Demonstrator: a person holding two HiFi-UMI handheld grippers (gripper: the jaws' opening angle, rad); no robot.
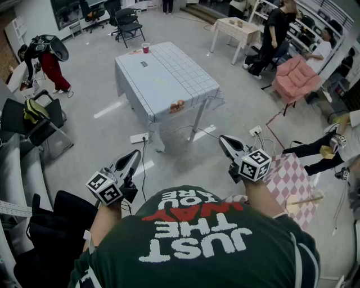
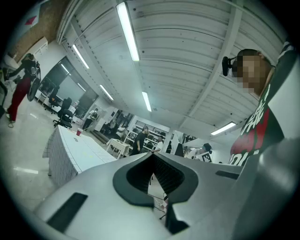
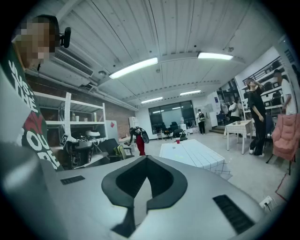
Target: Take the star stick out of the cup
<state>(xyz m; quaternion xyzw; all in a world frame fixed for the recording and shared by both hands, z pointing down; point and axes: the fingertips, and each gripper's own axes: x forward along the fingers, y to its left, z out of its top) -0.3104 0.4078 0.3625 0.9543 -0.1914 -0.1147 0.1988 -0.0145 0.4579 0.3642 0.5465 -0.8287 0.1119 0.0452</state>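
The small red cup (image 1: 145, 48) at the far edge of the pale gridded tablecloth (image 1: 169, 79) is shown too small for its contents to be told, in every view.

grey floor (image 1: 101, 84), grid-clothed table (image 1: 169, 79), pink armchair (image 1: 295, 76), black office chairs (image 1: 128, 22), perhaps shelving (image 1: 315, 17) beyond

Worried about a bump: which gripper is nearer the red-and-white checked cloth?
Right. The right gripper hangs just beside the checked cloth's left edge; the left gripper is much farther left, beyond the right one.
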